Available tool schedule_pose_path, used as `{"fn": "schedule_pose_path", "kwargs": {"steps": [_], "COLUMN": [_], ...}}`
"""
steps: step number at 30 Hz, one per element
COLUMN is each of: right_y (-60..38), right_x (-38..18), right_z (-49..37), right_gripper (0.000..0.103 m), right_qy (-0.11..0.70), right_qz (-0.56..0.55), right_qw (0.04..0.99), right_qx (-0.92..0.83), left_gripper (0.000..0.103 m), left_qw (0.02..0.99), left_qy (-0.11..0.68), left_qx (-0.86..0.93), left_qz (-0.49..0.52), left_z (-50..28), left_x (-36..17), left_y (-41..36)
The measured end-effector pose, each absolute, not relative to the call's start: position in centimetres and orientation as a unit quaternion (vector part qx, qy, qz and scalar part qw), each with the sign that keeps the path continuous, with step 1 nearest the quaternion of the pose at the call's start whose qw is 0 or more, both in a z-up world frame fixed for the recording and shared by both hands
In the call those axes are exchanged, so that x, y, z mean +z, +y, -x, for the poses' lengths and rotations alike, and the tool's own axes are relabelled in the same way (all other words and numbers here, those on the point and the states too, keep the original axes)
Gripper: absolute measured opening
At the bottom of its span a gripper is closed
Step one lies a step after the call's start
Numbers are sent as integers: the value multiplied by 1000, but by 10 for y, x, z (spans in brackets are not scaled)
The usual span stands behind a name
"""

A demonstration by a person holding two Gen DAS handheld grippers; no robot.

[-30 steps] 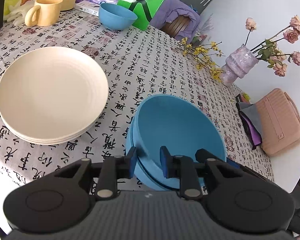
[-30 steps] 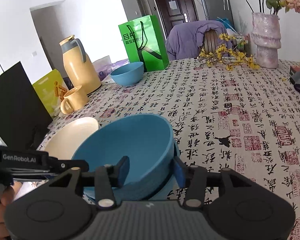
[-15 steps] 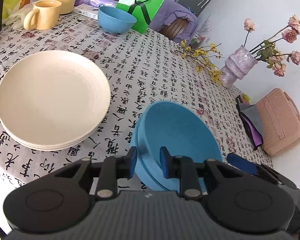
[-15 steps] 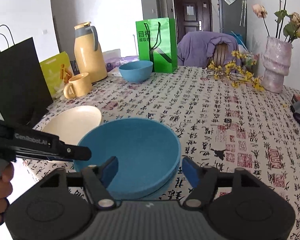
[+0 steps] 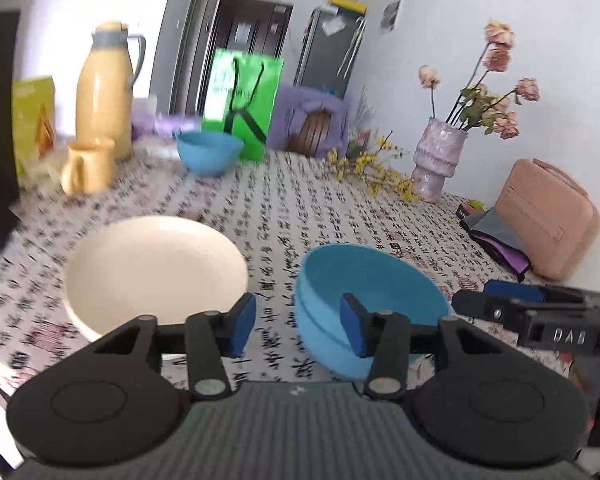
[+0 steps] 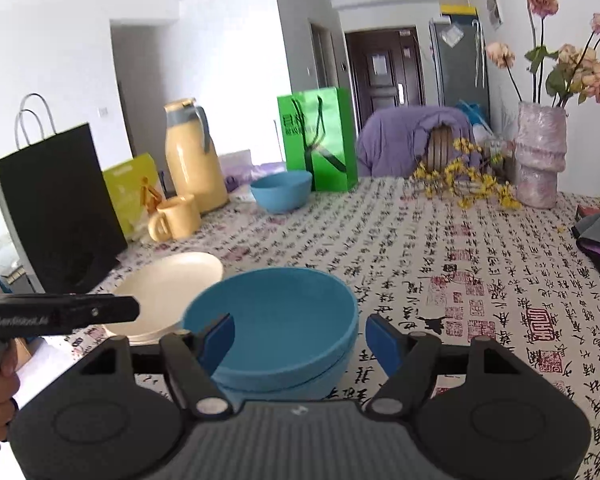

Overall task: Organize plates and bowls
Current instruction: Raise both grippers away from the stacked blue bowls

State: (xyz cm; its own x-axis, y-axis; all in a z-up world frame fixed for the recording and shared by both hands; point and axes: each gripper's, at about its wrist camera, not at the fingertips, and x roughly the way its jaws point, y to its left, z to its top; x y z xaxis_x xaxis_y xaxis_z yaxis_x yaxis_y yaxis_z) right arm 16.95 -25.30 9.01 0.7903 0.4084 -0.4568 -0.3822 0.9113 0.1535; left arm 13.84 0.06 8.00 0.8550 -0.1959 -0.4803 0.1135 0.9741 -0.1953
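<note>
Two nested blue bowls [image 5: 370, 300] sit on the patterned tablecloth near the front edge, also in the right wrist view [image 6: 276, 332]. A stack of cream plates [image 5: 156, 268] lies to their left [image 6: 168, 292]. A third blue bowl [image 5: 209, 152] stands far back by the green bag [image 6: 281, 191]. My left gripper [image 5: 298, 322] is open and empty, just in front of the bowls' left rim. My right gripper [image 6: 300, 340] is open and empty, with its jaws to either side of the nested bowls' near rim.
A yellow mug [image 6: 176, 220], a yellow thermos [image 6: 194, 156], a green bag [image 6: 318, 140] and a black bag [image 6: 56, 204] stand at the back left. A vase of roses [image 6: 540, 156] and yellow flowers [image 6: 460, 180] stand back right. A pink case [image 5: 548, 216] lies at right.
My left gripper let go of the blue bowl's rim, opened and tilted up, away from the bowls. My right gripper opened wider and pulled back a little. The nested bowls rest on the table.
</note>
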Motion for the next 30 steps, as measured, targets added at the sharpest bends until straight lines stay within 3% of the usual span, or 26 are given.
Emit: {"fn": "schedule_pose_path", "kwargs": {"steps": [4, 6, 9, 22, 26, 30], "right_y": [-253, -253, -250, -214, -208, -201], "right_x": [78, 71, 62, 66, 81, 105], "right_z": [-145, -132, -114, -120, -141, -174], "right_gripper": [81, 82, 83, 86, 86, 86], "right_qy": [211, 194, 182, 160, 158, 161], "right_qz": [-24, -25, -15, 16, 1, -9], "right_qw": [953, 957, 958, 954, 948, 944], "right_qx": [216, 213, 221, 255, 277, 289], "left_gripper": [69, 80, 88, 91, 99, 99], "left_qw": [974, 978, 977, 974, 973, 974], "left_qy": [221, 207, 212, 215, 217, 210], "left_qx": [-31, -4, 15, 45, 44, 45], "left_qz": [50, 28, 23, 53, 70, 70], "left_z": [-105, -90, -76, -92, -111, -138], "left_x": [75, 70, 62, 60, 67, 81], "left_y": [2, 1, 6, 34, 48, 63]}}
